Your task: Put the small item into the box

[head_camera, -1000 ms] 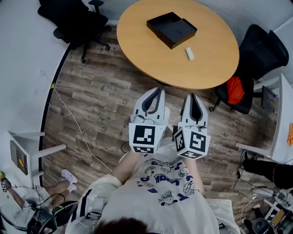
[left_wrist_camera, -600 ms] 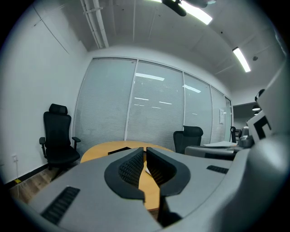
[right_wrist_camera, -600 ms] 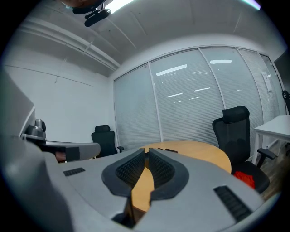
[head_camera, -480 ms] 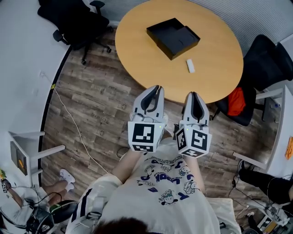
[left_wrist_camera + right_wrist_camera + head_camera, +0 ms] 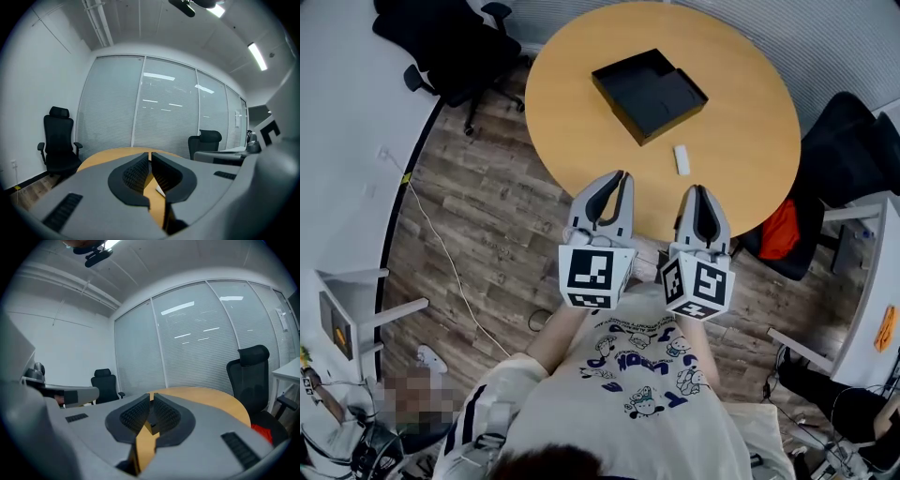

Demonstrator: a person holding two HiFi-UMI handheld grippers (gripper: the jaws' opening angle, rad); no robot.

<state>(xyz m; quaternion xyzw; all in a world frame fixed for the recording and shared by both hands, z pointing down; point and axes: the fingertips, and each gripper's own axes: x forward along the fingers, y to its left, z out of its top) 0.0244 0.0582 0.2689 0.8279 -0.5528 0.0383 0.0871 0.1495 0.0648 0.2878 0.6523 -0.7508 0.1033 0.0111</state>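
A black open box (image 5: 647, 92) lies on the round wooden table (image 5: 572, 131), past its middle. The small white item (image 5: 682, 159) lies on the table nearer to me, to the right of the box. Both grippers are held side by side, pointing at the table. My left gripper (image 5: 622, 176) has its tips over the table's near edge, shut and empty. My right gripper (image 5: 700, 189) is just short of the white item, also shut with nothing in it. In the left gripper view the jaws (image 5: 150, 157) meet over the tabletop (image 5: 108, 157); the right gripper view shows the same (image 5: 151, 397).
Black office chairs stand at the far left (image 5: 455, 42) and at the right (image 5: 853, 141), the right one with a red thing (image 5: 780, 230) on it. A white desk (image 5: 872, 281) is at the right. A cable (image 5: 450, 253) runs across the wooden floor.
Both grippers have moved forward, still shut, from over the floor to the table's near edge. The table, box and white item now appear closer.
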